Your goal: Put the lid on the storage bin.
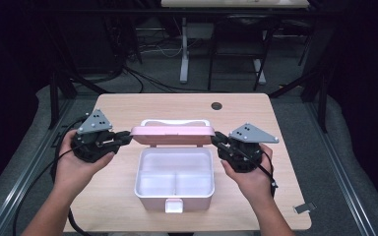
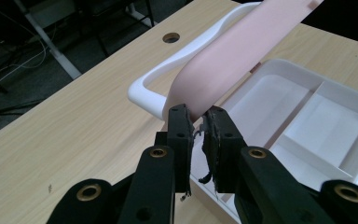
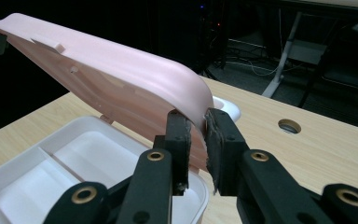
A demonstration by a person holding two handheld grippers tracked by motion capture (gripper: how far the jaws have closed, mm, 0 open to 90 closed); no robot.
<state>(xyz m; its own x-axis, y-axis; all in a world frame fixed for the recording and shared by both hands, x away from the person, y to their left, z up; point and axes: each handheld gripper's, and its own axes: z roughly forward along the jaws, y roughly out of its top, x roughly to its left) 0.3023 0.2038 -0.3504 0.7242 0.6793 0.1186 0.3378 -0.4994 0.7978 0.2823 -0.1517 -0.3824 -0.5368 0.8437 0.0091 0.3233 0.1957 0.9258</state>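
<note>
The pink lid (image 1: pixel 172 133) stood raised over the far edge of the white box (image 1: pixel 173 196), which sat at the table's (image 1: pixel 128 105) centre with two compartments showing. The left gripper (image 1: pixel 123 139) pinched the lid's end at nine o'clock — jaws narrow, pads on the rim. The right gripper (image 1: pixel 218 141) clamped the opposite end at three o'clock — likewise narrow. A white handle (image 2: pixel 144 93) lay just behind the lid.

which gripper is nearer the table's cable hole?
Right. The right gripper grips the lid end on the hole's side; the left gripper grips the far end.
</note>
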